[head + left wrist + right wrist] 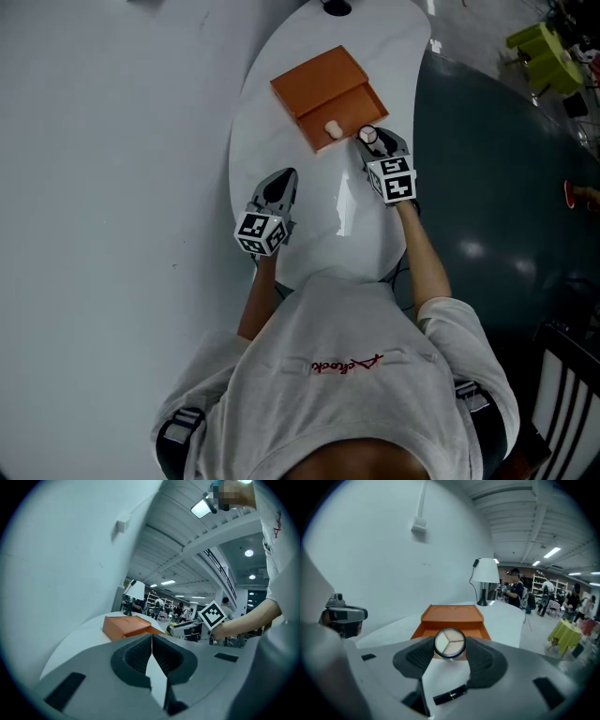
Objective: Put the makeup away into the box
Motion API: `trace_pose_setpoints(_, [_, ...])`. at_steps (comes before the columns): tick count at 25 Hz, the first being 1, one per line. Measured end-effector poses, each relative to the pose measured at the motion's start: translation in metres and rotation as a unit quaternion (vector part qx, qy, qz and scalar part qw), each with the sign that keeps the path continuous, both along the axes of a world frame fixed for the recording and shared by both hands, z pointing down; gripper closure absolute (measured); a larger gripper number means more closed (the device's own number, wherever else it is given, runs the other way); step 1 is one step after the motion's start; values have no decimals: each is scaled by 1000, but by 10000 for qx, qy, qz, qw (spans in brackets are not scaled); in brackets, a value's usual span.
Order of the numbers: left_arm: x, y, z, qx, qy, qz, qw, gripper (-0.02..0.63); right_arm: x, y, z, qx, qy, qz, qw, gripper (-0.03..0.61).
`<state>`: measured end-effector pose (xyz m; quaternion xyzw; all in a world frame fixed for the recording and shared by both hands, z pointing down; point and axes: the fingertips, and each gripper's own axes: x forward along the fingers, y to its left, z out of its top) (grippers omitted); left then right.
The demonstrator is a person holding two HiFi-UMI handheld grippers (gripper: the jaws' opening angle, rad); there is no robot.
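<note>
Fingers [485,660] of our right gripper [368,139] stand wide apart and press on both sides of a round compact [449,644]. It has a dark rim and three pale wedges of powder that face the gripper's camera. We hold it off the white table [319,230], just by the near right corner of the orange box [323,84].

On our left gripper [281,185] the fingers [136,660] are closed tip to tip, with nothing between them. This gripper hangs over the left part of the table, nearer to us than the box and apart from it.

The box lies open at the far end of the table. Its flat lid is on the far side and its shallow tray on the near side, towards us. One small beige piece [333,127] sits in the tray close to the near edge, just left of the compact.

In the right gripper view a slim black tube [450,694] with a thin bright band lies on the table below the jaws, nearer to us than the box. Beyond the box, at the table's far end, stands a lamp [486,576] with a white shade and a black base.
</note>
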<state>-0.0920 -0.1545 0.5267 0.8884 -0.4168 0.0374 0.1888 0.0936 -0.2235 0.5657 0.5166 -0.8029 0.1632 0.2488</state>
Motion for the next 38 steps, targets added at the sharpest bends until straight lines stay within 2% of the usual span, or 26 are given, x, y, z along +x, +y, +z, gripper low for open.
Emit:
trace_pose_setpoints(8, [-45,-1,21,-271,-47,-565,9980,601,-38,-43,13,-67,174,-592,9981,353])
trace_pose_setpoints(21, [-34,-11,41,-491,-35,-457,9977,601,-33,-108,10,57,556,-987,9935,353])
trace_pose_setpoints(30, [-42,-15,53,-616,-48,-549,9966,601,-34,-110,50,-408,882,-1323,9864,353])
trace_pose_setpoints(33, [-47,-15,56,-644,-32,-609,9961,601,-39,-106,65,-670,1012,-1608,9795,353])
trace_pose_setpoints(35, [-50,-15,58,-674,-28,-639,9957,601,-43,-103,74,-829,1170,-1942,9704,353])
trace_pose_setpoints(37, [-52,-16,60,-705,-30,-657,9953,601,-47,-100,82,-902,1494,-2429,9542,353])
trace_pose_setpoints(38, [-53,-16,61,-720,-27,-668,9952,601,-48,-99,86,-911,1723,-2714,9425,353])
